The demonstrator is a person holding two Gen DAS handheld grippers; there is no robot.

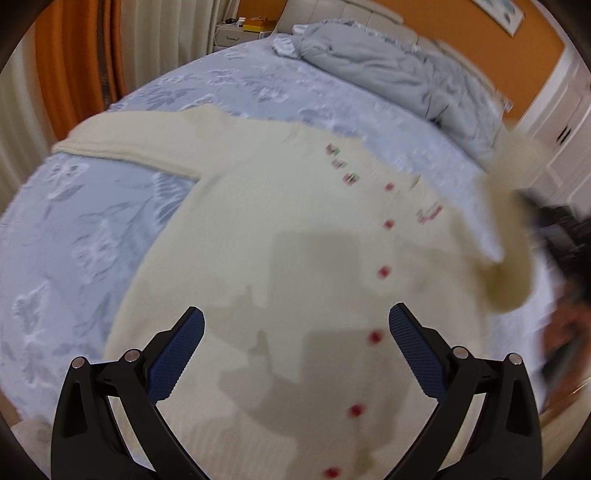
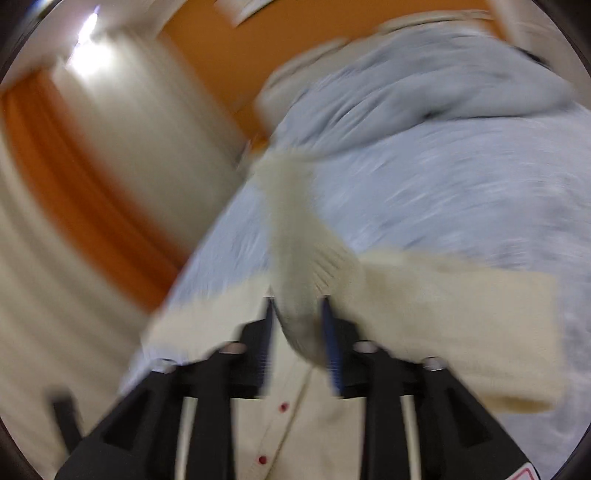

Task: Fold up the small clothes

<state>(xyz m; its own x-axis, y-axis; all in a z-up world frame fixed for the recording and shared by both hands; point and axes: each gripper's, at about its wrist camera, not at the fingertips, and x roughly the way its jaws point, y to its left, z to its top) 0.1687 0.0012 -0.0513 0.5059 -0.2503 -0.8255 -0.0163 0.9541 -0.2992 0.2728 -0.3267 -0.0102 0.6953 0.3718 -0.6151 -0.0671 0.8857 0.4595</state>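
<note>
A cream knit cardigan (image 1: 280, 229) with a row of red buttons lies spread on the bed, front up, one sleeve stretched out to the left. My left gripper (image 1: 295, 325) is open and empty, hovering over the cardigan's lower body. My right gripper (image 2: 297, 314) is shut on the cardigan's other sleeve (image 2: 295, 236) and holds it lifted above the bed; the view is blurred by motion. In the left wrist view that lifted sleeve (image 1: 509, 221) and the blurred right gripper (image 1: 565, 258) show at the right edge.
The bed has a pale blue flowered bedspread (image 1: 74, 229). A crumpled grey duvet (image 1: 388, 70) lies at the headboard. Orange and cream curtains (image 1: 74, 62) hang on the left; a nightstand (image 1: 240, 31) stands behind. White cupboards (image 1: 565, 122) are at the right.
</note>
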